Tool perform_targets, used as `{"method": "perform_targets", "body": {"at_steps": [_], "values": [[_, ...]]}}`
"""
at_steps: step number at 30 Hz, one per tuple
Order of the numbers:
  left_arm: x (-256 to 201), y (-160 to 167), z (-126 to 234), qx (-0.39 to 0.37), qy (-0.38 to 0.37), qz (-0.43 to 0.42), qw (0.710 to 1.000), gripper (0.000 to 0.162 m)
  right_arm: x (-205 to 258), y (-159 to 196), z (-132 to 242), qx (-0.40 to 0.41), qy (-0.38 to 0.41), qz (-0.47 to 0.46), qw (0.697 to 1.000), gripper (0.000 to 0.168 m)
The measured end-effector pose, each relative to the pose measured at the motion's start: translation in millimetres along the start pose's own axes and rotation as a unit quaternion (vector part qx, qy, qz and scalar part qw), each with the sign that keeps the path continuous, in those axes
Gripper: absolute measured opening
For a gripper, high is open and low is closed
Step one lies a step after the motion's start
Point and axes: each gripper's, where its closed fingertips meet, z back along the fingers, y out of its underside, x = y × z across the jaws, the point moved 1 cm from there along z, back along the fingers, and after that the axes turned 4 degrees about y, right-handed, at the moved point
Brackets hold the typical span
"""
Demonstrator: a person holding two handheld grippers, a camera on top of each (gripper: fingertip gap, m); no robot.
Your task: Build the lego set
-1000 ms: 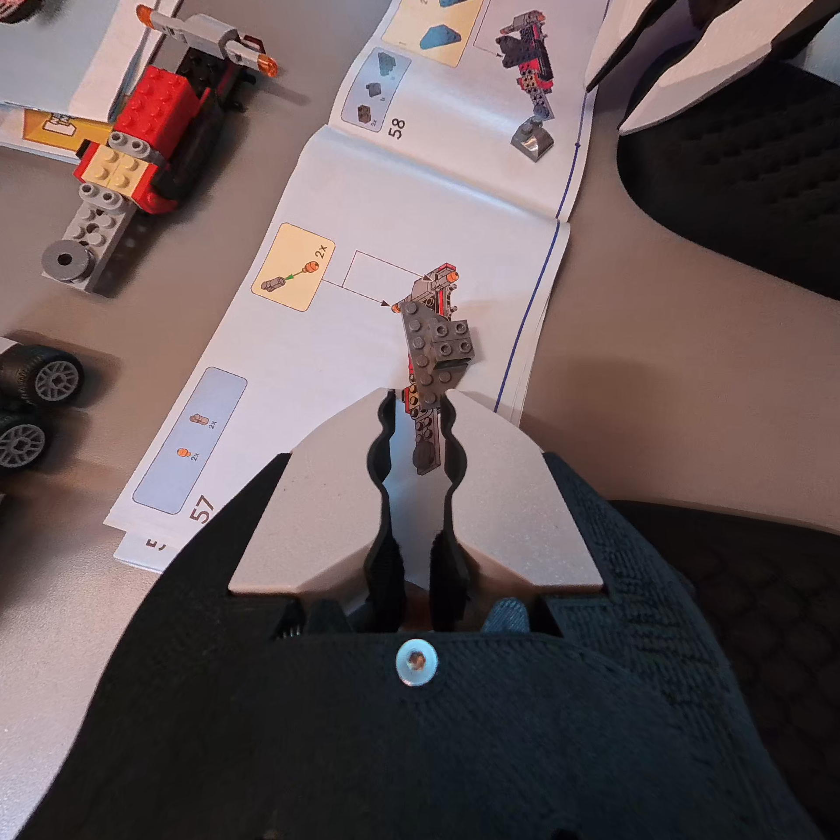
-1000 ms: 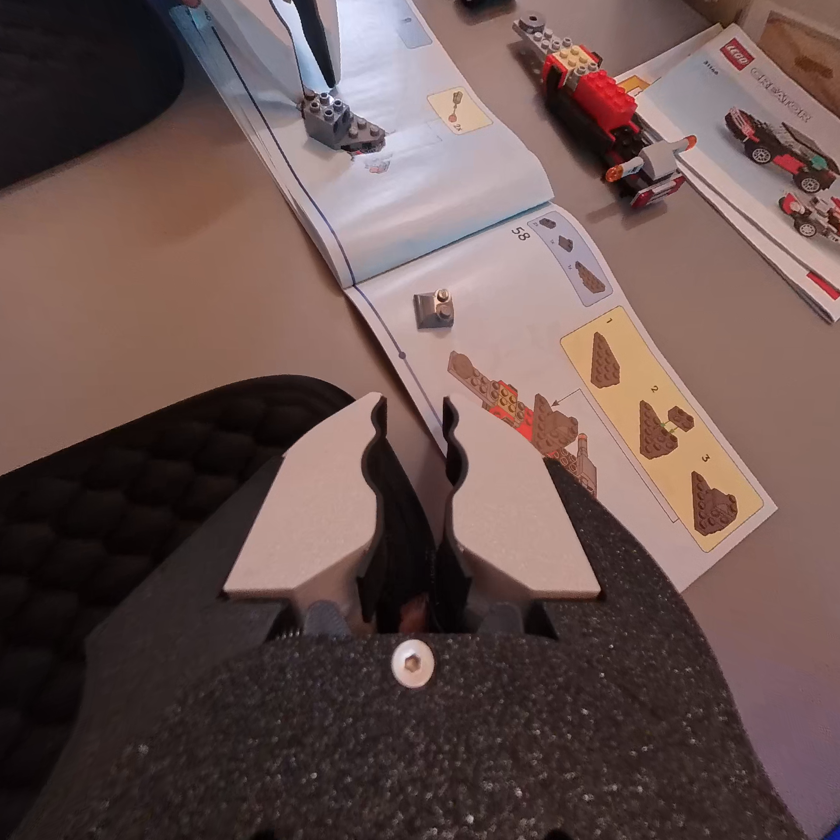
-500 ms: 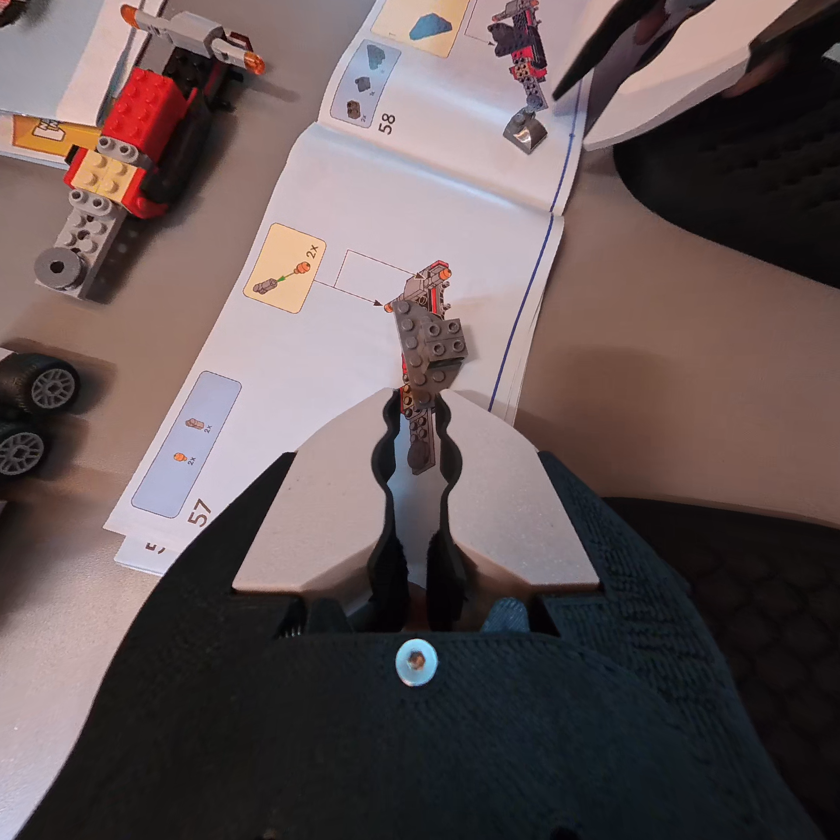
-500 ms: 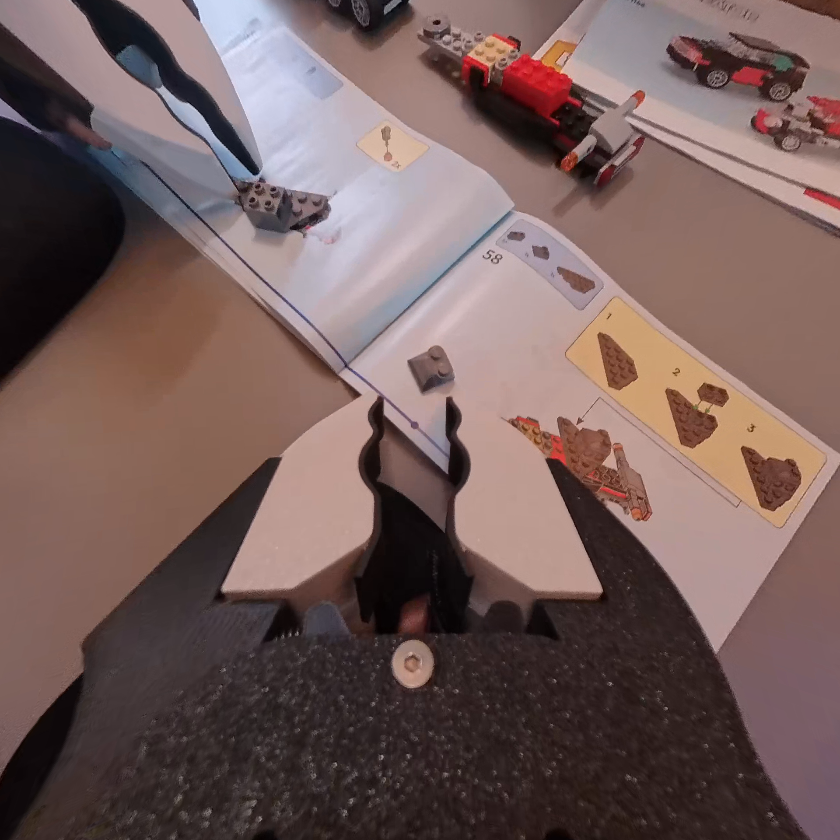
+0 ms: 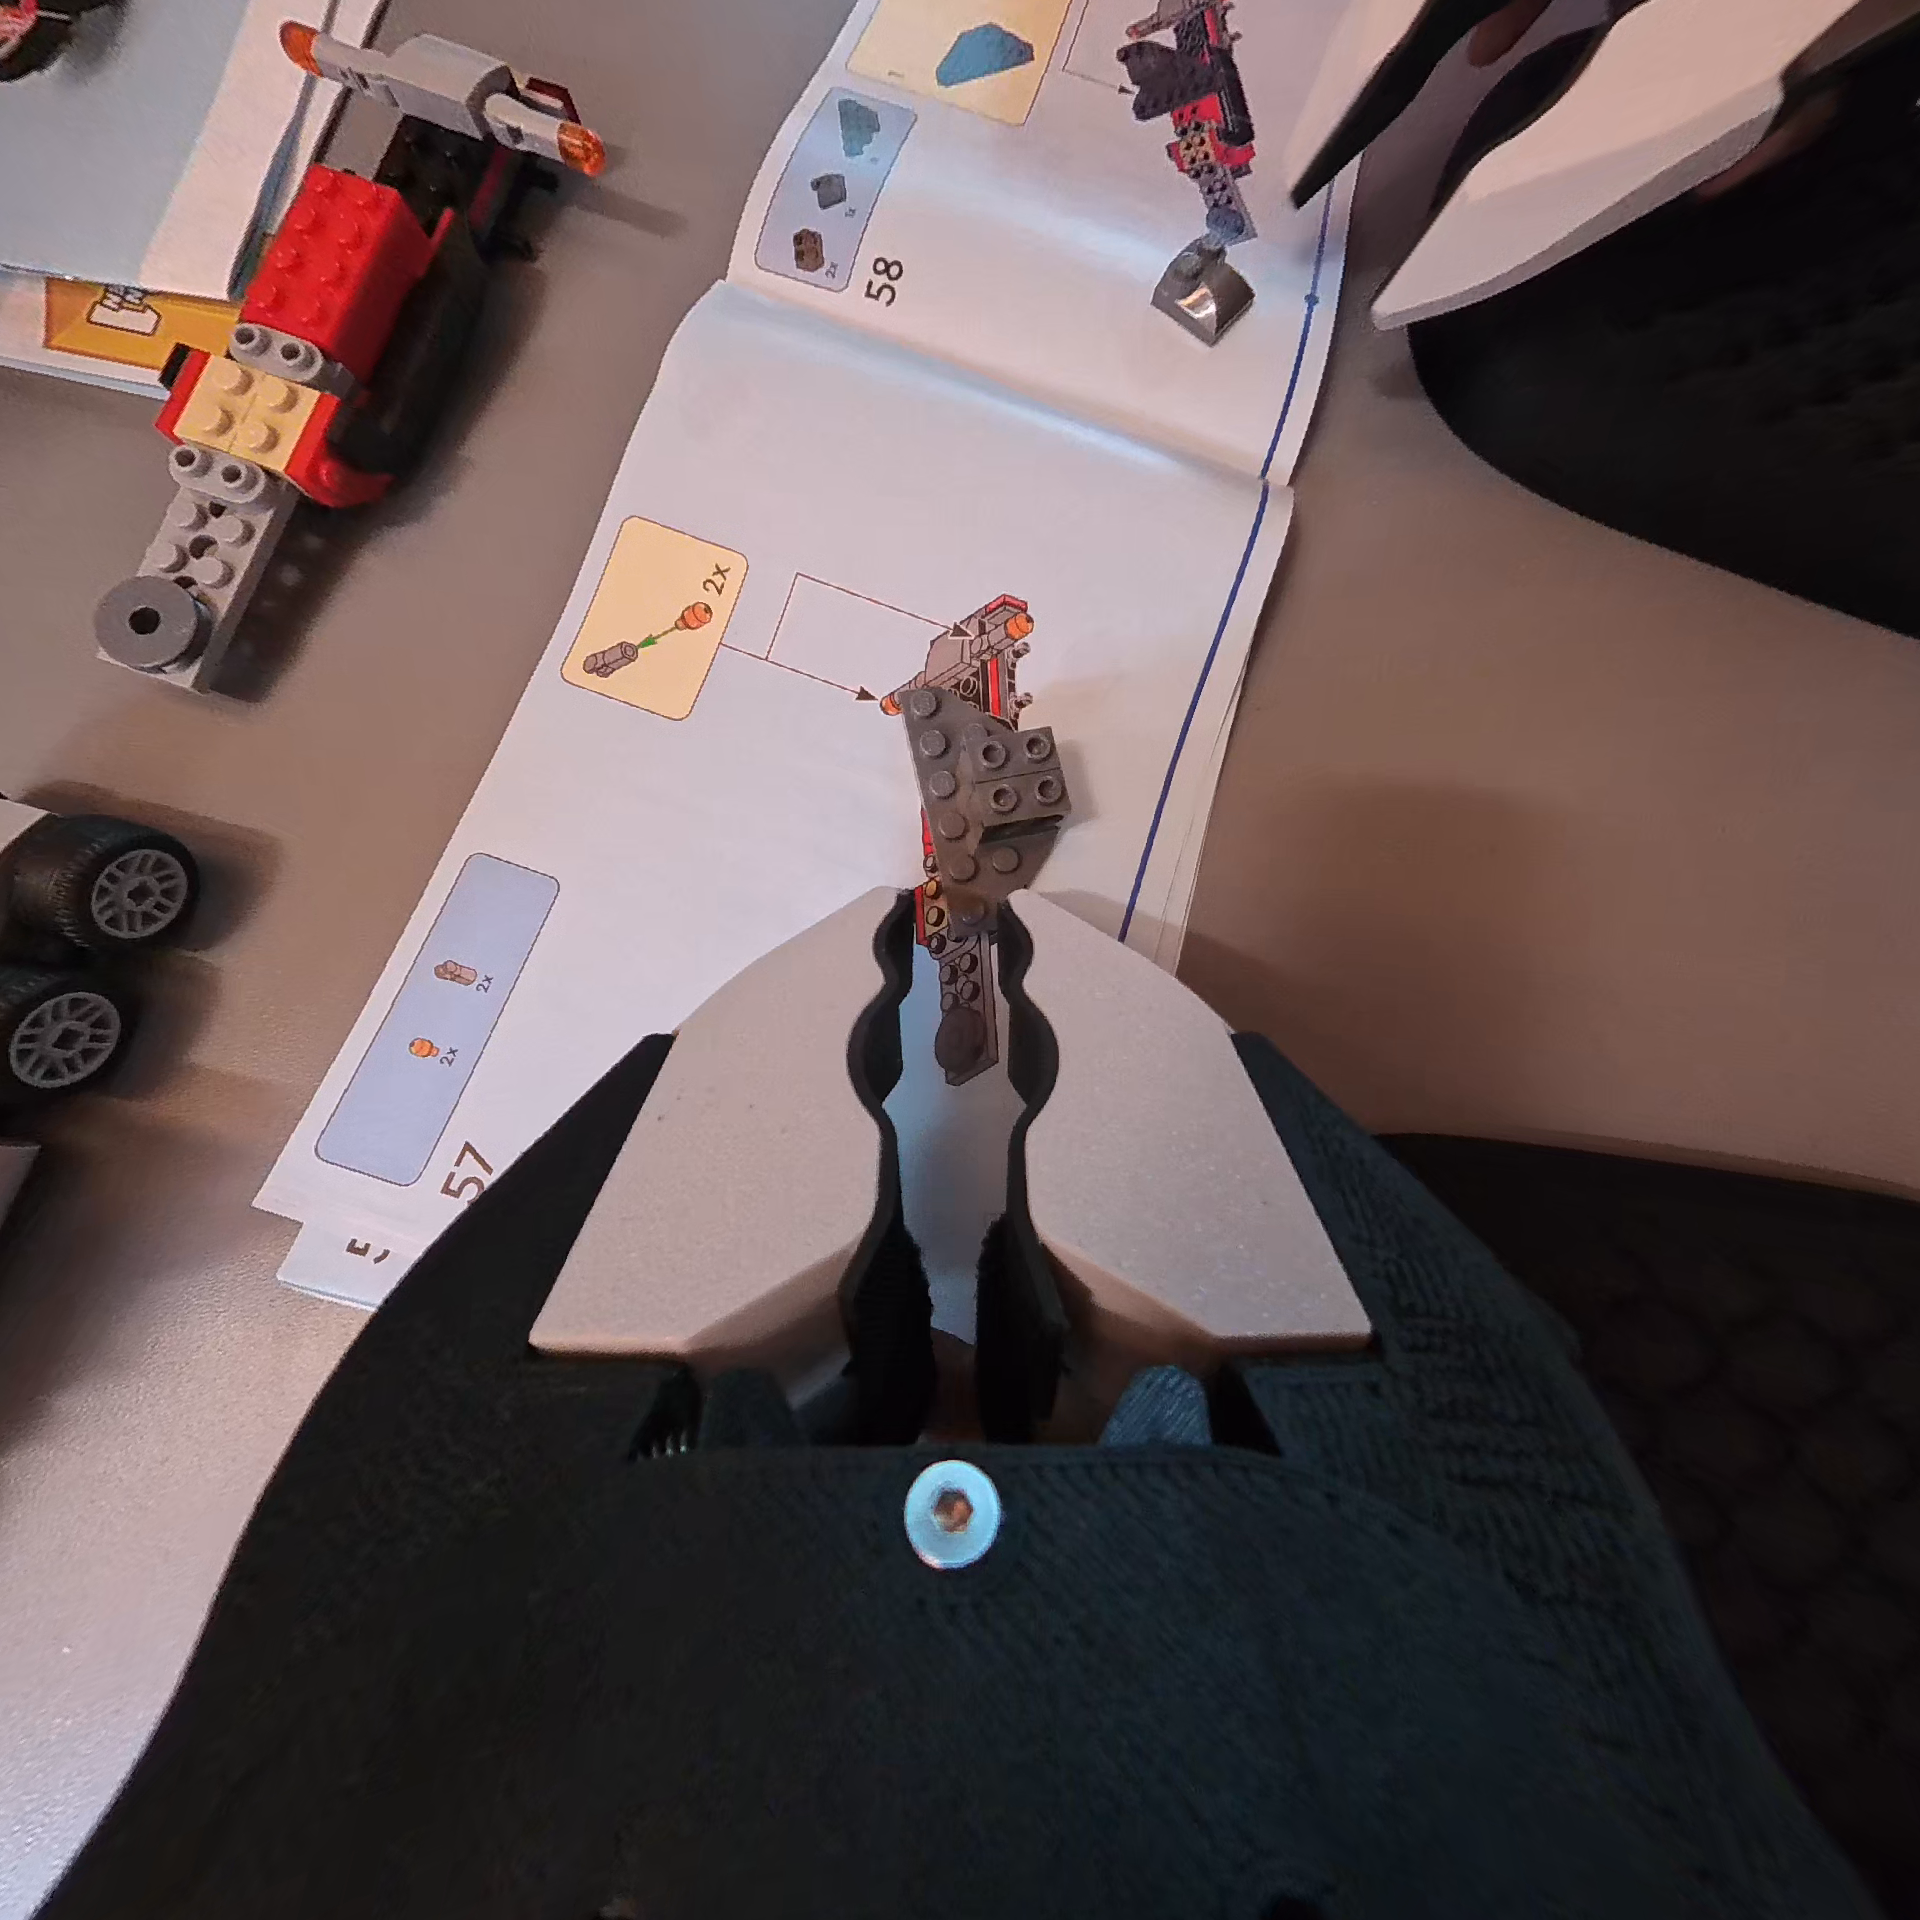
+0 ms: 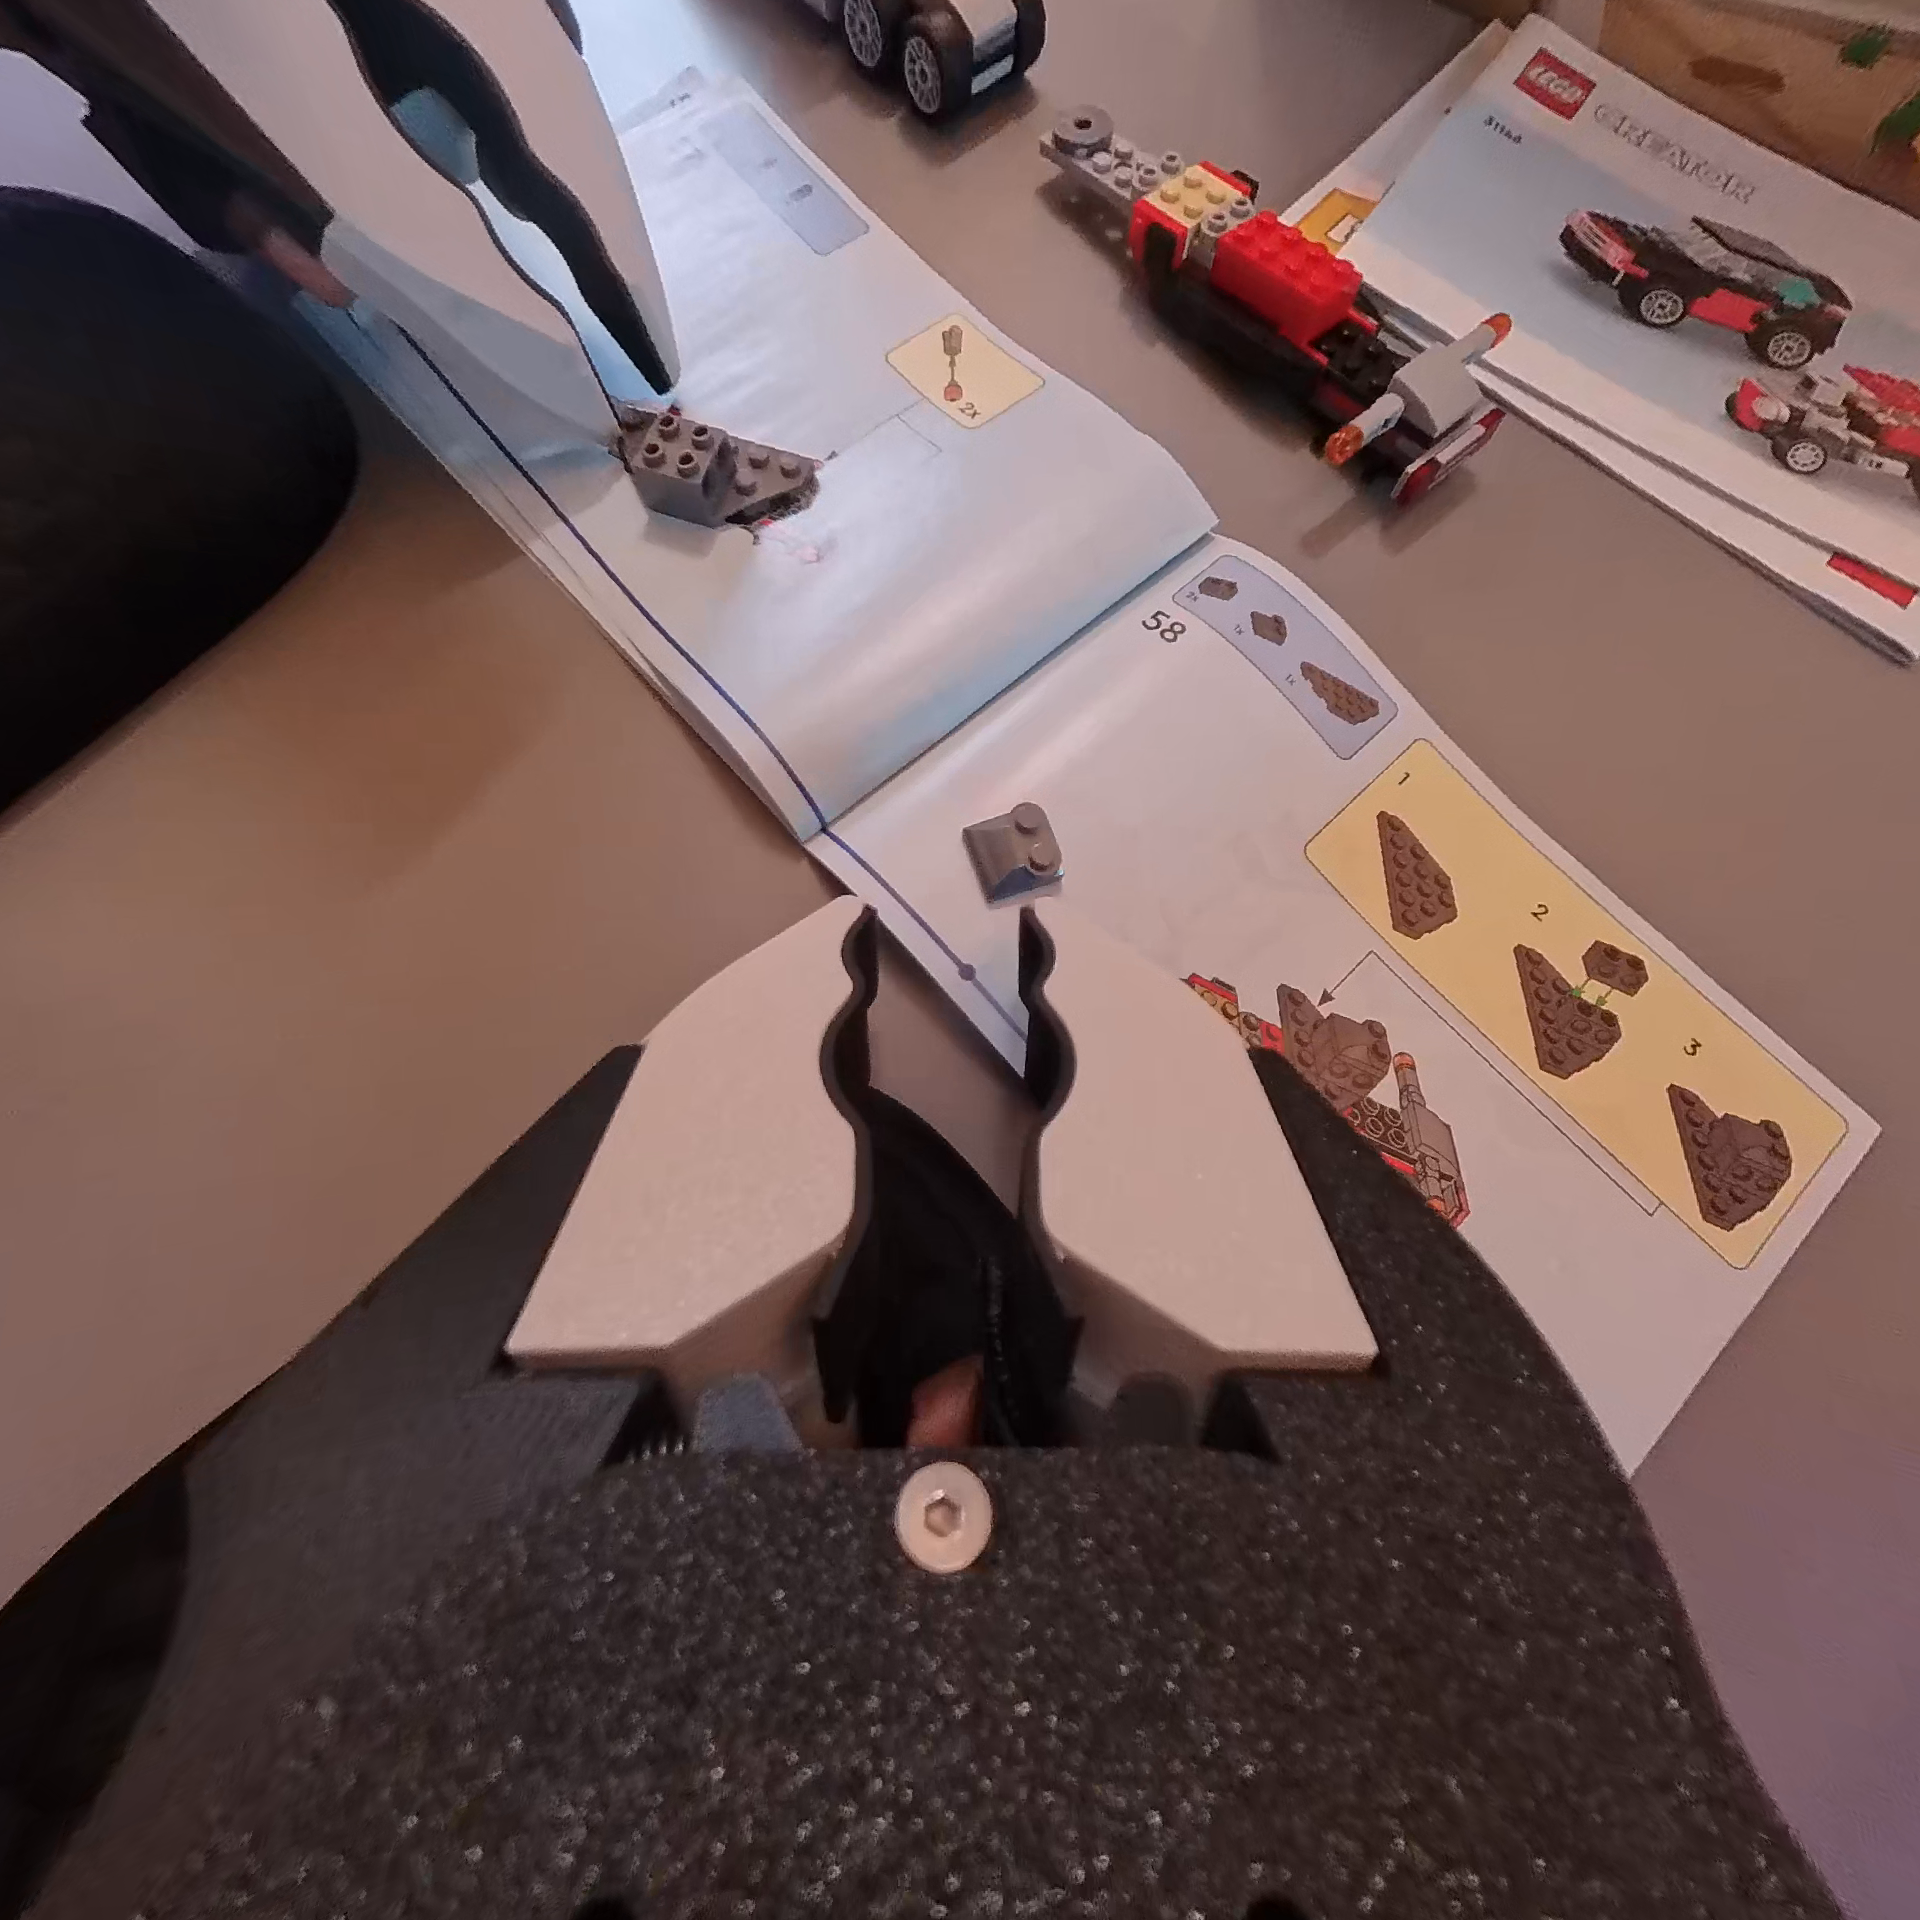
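A grey wedge plate with a small brick on top (image 5: 982,800) lies on the open instruction booklet (image 5: 831,468). My left gripper (image 5: 956,906) is closed on the wedge's narrow end; from the right wrist view its tips (image 6: 644,390) touch that end of the wedge (image 6: 707,468). A small grey slope brick (image 6: 1013,852) lies on the booklet's near page (image 6: 1143,831), just ahead of my right gripper (image 6: 948,916), which is open and empty. The slope brick (image 5: 1205,291) and the right gripper (image 5: 1340,255) also show at the top right of the left wrist view.
A red, black and grey partial model (image 5: 312,343) (image 6: 1278,281) lies on the grey table beyond the booklet. A wheeled car part (image 5: 94,935) (image 6: 935,42) sits farther off. A second booklet (image 6: 1662,312) lies at the right. A dark textured pad (image 5: 1714,416) borders the table.
My right gripper has moved forward over the table edge to just behind the small slope brick. My left gripper has stayed at the wedge plate's narrow end.
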Motion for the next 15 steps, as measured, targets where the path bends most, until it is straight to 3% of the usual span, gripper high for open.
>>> {"method": "perform_targets", "body": {"at_steps": [15], "values": [[1.5,-0.6,1.3,-0.001,-0.006,-0.001,1.000,0.017,1.8,2.2,-2.2,-0.004,0.001,0.011,1.000,0.025]]}}
